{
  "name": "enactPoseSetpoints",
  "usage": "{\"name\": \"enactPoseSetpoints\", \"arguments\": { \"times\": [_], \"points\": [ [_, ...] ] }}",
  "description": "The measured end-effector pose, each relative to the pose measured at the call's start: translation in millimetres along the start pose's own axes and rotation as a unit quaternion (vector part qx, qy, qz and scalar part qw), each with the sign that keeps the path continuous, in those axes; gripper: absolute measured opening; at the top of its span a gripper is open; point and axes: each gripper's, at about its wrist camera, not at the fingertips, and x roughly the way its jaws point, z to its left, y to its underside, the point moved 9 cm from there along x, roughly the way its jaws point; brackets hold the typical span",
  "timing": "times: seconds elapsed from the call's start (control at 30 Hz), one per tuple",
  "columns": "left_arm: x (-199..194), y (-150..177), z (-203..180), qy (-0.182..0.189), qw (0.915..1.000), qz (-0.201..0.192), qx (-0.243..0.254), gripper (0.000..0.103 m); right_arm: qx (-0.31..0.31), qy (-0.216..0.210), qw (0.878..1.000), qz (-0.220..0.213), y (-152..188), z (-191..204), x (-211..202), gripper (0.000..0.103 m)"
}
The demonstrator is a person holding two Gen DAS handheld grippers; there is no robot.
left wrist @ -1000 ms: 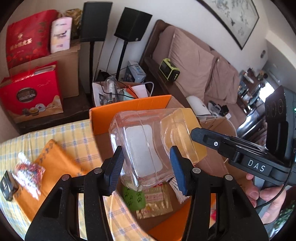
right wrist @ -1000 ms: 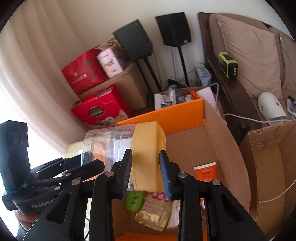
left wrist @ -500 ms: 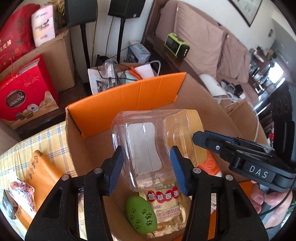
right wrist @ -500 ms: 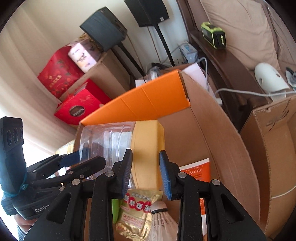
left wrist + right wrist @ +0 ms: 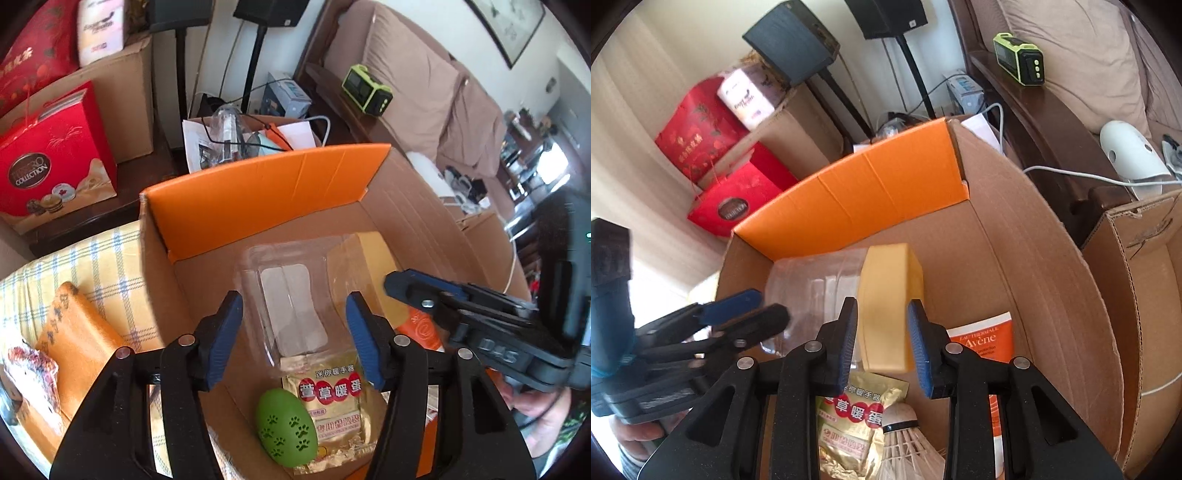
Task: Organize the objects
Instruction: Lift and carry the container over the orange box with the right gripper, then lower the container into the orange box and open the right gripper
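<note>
Clear plastic jar [image 5: 291,295] with yellow lid [image 5: 890,306] lies on its side on the floor of the cardboard box [image 5: 258,195], near the orange back flap. Left gripper [image 5: 293,332]: fingers spread, clear of the jar. Right gripper [image 5: 882,339]: fingers spread either side of the lid; contact cannot be told. Green egg [image 5: 286,428] and gold packet [image 5: 332,402] lie toward the near edge.

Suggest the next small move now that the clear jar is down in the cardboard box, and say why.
Probably draw both grippers back up out of the cardboard box. The clear jar lies on its side inside it, and the left gripper and right gripper both stand open, pads apart from its body and yellow lid, so it looks released.
</note>
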Motion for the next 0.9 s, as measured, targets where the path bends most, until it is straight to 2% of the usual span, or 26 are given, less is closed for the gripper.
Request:
{"name": "enactPoseSetpoints", "arguments": {
  "times": [0.1, 0.17, 0.23, 0.3, 0.47, 0.8, 0.87, 0.9],
  "points": [
    [-22, -1, 1, 0.016, 0.9997, -0.019, -0.007, 0.055, -0.006, 0.007, 1.000, 0.005, 1, 3, 4, 0.030],
    [-39, 0, 4, 0.026, 0.9991, -0.033, -0.010, 0.058, -0.007, 0.006, 1.000, 0.008, 2, 5, 7, 0.030],
    [-54, 3, 7, 0.030, 0.9985, -0.046, -0.011, 0.066, -0.012, 0.011, 1.000, 0.008, 3, 9, 9, 0.030],
    [-68, 9, 12, 0.033, 0.9979, -0.056, -0.008, 0.066, -0.022, 0.015, 1.000, 0.009, 1, 15, 12, 0.030],
    [-92, 22, 32, 0.026, 0.9974, -0.066, -0.012, 0.066, -0.046, 0.021, 0.999, 0.018, -5, 33, 24, 0.030],
    [-121, 55, 81, 0.004, 0.9960, -0.081, -0.038, 0.070, -0.090, 0.063, 0.994, 0.013, -24, 48, 39, 0.030],
    [-128, 63, 91, -0.007, 0.9952, -0.087, -0.045, 0.073, -0.083, 0.070, 0.994, 0.009, -24, 46, 35, 0.031],
    [-131, 66, 98, -0.012, 0.9946, -0.090, -0.049, 0.079, -0.081, 0.070, 0.994, 0.003, -24, 46, 31, 0.033]
  ]
}}
